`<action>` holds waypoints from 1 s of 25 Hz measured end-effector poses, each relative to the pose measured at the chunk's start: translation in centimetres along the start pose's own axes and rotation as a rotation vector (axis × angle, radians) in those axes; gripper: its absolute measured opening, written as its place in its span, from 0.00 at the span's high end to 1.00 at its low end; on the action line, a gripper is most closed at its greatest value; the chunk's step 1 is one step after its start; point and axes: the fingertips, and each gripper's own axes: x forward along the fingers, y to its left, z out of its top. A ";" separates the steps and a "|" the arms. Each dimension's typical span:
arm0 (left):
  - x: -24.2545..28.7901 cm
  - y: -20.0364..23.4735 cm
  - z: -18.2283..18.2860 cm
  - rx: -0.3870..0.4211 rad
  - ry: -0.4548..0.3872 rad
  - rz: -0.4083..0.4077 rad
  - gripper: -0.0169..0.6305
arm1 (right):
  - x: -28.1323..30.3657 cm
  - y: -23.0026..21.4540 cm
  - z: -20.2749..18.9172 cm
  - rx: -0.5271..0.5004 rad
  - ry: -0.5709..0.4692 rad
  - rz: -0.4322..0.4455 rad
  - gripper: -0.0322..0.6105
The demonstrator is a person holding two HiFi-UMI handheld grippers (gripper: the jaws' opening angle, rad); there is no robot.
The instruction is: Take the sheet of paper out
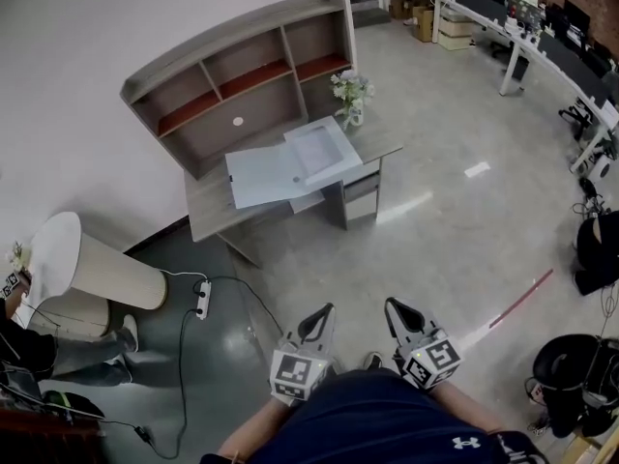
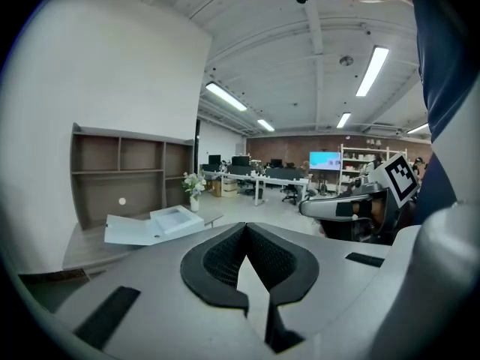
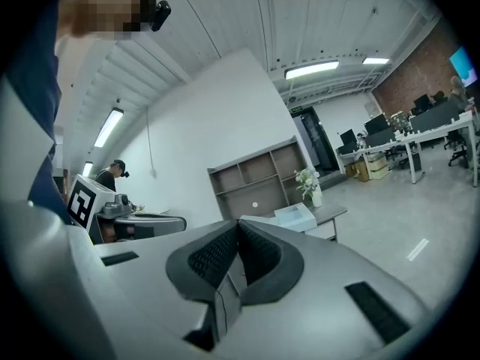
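Observation:
A white file box [image 1: 290, 167] lies open on the grey desk [image 1: 208, 213], its lid flat to the left and its tray to the right. No separate sheet of paper can be made out in it from this distance. The box also shows small and far off in the left gripper view [image 2: 150, 227] and the right gripper view [image 3: 294, 217]. My left gripper [image 1: 326, 308] [image 2: 245, 227] and right gripper [image 1: 392, 304] [image 3: 238, 223] are held close to my body, far from the desk. Both are shut with nothing between the jaws.
A shelf hutch [image 1: 232, 66] stands on the desk's back, a vase of white flowers [image 1: 351, 95] at its right end. A pale round table [image 1: 87, 264], a power strip [image 1: 202, 300] with cables and another person [image 1: 39, 351] are at the left. Office desks [image 1: 542, 37] line the far right.

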 end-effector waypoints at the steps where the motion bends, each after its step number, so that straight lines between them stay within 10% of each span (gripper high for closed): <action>1: 0.3 -0.2 0.1 0.001 0.002 0.001 0.95 | -0.1 -0.3 0.0 0.002 0.002 0.003 0.93; 13: 2.4 0.6 0.5 -0.018 0.024 0.039 0.95 | 1.2 -3.2 0.2 0.013 0.011 0.006 0.93; 25: 9.1 8.3 1.6 -0.034 -0.007 -0.094 0.95 | 8.6 -6.7 1.5 0.000 0.016 -0.163 0.93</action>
